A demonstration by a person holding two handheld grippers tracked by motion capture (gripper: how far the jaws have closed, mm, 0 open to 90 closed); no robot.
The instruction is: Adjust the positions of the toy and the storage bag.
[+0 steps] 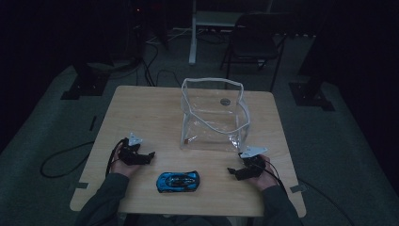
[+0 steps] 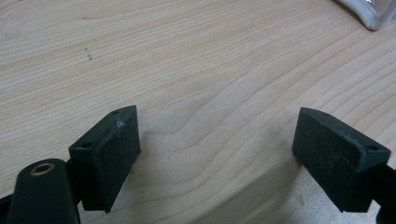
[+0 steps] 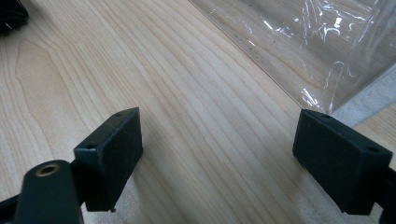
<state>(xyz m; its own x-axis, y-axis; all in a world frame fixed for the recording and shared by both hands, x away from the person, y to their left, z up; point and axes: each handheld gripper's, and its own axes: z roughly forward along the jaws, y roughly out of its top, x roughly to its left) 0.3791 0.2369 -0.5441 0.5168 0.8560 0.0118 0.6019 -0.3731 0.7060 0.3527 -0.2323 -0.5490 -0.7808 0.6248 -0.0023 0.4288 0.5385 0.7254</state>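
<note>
Centrally on a pale wooden counter (image 1: 141,103) with fine, wavy grain stands a clear plastic bag (image 1: 211,115), boxy in shape, glossy and creased, its open mouth edged with a white band. Nearer the person, close to the front edge, lies a small blue toy car (image 1: 178,181) with black panels, smooth and low, set lengthwise across the counter, well apart from the bag.

Either side of the car, a hand rests on the wood holding a black tool. The left tool (image 1: 149,156) lies left of the car and points toward the middle of the counter; its jaws stand wide apart with nothing between them. In the left gripper view its matte rubber pads (image 2: 112,154) are blocky and scuffed, hovering over bare wood.

The right tool (image 1: 230,170) sits just below the bag's near right corner, pointing left toward the car, its jaws likewise spread wide and empty. Both forearms, in dark sleeves, enter from the near edge.
</note>
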